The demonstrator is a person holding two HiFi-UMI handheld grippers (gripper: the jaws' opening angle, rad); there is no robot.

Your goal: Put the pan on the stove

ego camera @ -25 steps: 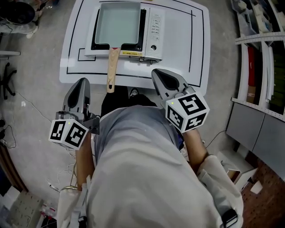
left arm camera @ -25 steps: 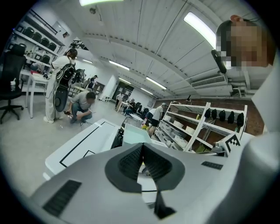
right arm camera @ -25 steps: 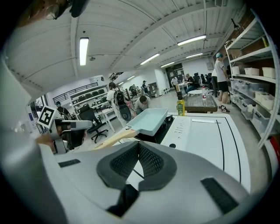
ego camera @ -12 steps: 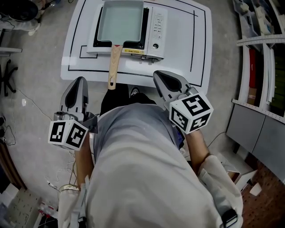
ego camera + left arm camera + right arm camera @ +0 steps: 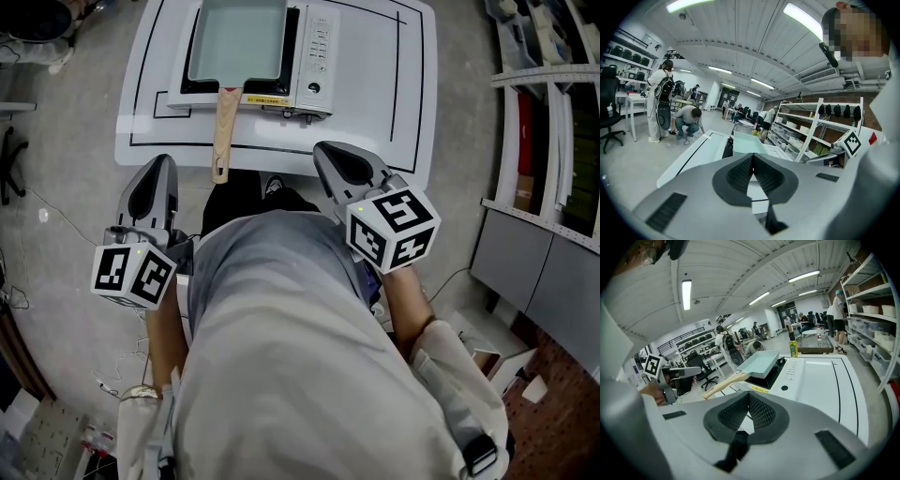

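A pale green rectangular pan (image 5: 238, 39) sits on the portable stove (image 5: 315, 58) at the back left of the white table (image 5: 375, 84); its wooden handle (image 5: 223, 127) sticks out over the table's front edge. In the right gripper view the pan (image 5: 761, 363) and the stove (image 5: 787, 376) lie ahead, to the left. My left gripper (image 5: 150, 183) is shut and empty, held beside my body short of the table. My right gripper (image 5: 342, 164) is shut too, empty, just before the table's front edge. Neither touches the pan.
Black lines mark the tabletop. Shelving (image 5: 553, 112) stands to the right with boxes on it. Cables (image 5: 56, 225) trail on the grey floor at the left. In the left gripper view, people (image 5: 686, 119) stand and crouch in the room beyond the table.
The table, stove and pan have shifted a little up and left in the head view. Both grippers stay shut at my sides, well short of the pan.
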